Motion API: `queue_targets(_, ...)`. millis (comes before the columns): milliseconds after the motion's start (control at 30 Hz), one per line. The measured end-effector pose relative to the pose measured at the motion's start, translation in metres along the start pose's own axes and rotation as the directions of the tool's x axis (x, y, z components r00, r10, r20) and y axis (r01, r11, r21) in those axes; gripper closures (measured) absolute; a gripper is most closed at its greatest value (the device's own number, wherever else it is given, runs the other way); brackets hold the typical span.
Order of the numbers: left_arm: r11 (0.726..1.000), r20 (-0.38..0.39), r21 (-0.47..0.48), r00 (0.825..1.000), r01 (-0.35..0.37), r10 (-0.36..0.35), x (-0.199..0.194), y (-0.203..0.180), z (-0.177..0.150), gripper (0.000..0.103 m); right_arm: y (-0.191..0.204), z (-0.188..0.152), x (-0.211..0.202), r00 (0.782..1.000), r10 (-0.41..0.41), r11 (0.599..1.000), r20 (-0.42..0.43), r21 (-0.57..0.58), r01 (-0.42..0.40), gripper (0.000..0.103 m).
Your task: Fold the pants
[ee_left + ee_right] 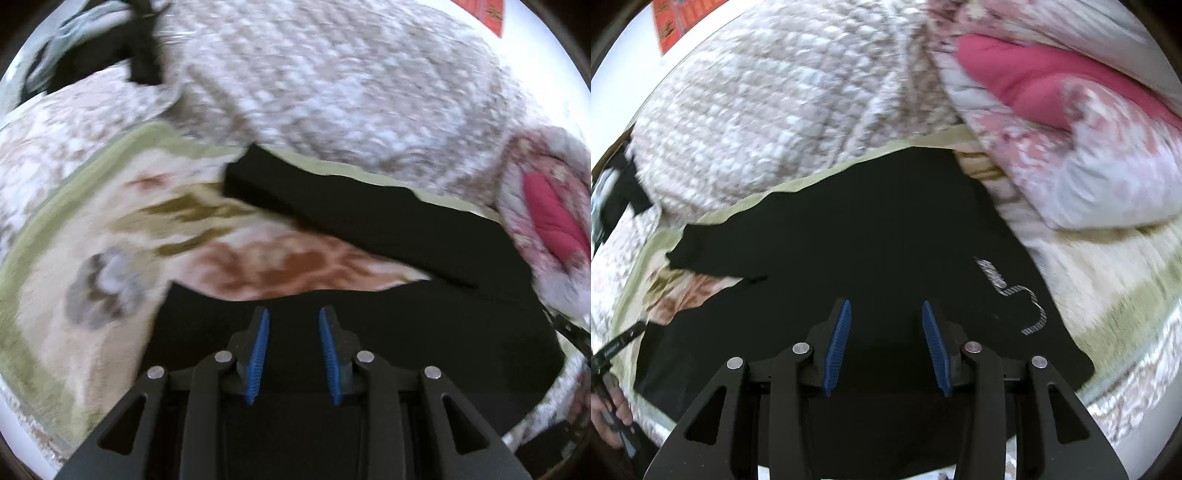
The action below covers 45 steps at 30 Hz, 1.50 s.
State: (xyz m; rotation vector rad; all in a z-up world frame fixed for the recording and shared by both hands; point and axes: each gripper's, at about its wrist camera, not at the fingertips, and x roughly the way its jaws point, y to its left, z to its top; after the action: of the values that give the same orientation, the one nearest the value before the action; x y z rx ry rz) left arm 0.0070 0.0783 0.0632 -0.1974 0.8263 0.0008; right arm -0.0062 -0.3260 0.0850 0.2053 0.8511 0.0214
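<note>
Black pants (388, 221) lie spread on a patterned bedspread, with one leg stretching to the far left and the other running under my left gripper. My left gripper (293, 314) is open and empty above the near leg. In the right wrist view the pants (886, 229) fill the centre, with a striped drawstring (1012, 288) lying on the waist part at the right. My right gripper (886, 306) is open and empty above the fabric. The left gripper's handle and the hand holding it (609, 398) show at the lower left.
A quilted grey-white blanket (332, 81) is heaped behind the pants. A pink and white duvet (1071, 122) is bunched at the right. A dark garment (110, 48) lies at the far left. The patterned bedspread (110, 229) shows left of the pants.
</note>
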Motion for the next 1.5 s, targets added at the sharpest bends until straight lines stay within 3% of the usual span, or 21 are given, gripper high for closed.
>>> queue_targets(133, 0.999, -0.023, 0.042, 1.0, 0.011, -0.01, 0.01, -0.014, 0.008, 0.065, 0.013, 0.008, 0.008, 0.999, 0.027, 0.998, -0.025, -0.059, -0.029, 0.055)
queue_targets(700, 0.978, -0.055, 0.195, 0.997, 0.068, -0.059, 0.045, -0.066, 0.044, 0.06, 0.049, 0.041, 0.055, 0.989, 0.1, 0.976, -0.108, -0.183, -0.119, 0.054)
queue_targets(800, 0.97, -0.054, 0.233, 0.996, 0.076, -0.065, 0.057, -0.068, 0.061, 0.055, 0.05, 0.06, 0.069, 0.986, 0.109, 0.96, -0.129, -0.245, -0.138, 0.046)
queue_targets(1100, 0.958, -0.057, 0.274, 0.996, 0.082, -0.069, 0.132, -0.059, 0.133, 0.043, 0.037, 0.135, 0.138, 0.984, 0.081, 0.899, -0.157, -0.415, -0.14, 0.042)
queue_targets(1233, 0.951, -0.079, 0.299, 0.995, 0.082, -0.061, 0.175, -0.054, 0.158, 0.039, 0.032, 0.162, 0.179, 0.977, 0.06, 0.856, -0.206, -0.493, -0.156, 0.034)
queue_targets(1500, 0.924, -0.137, 0.36, 0.987, 0.128, -0.083, 0.235, -0.057, 0.173, 0.032, 0.026, 0.187, 0.245, 0.956, 0.017, 0.805, -0.292, -0.563, -0.187, 0.034)
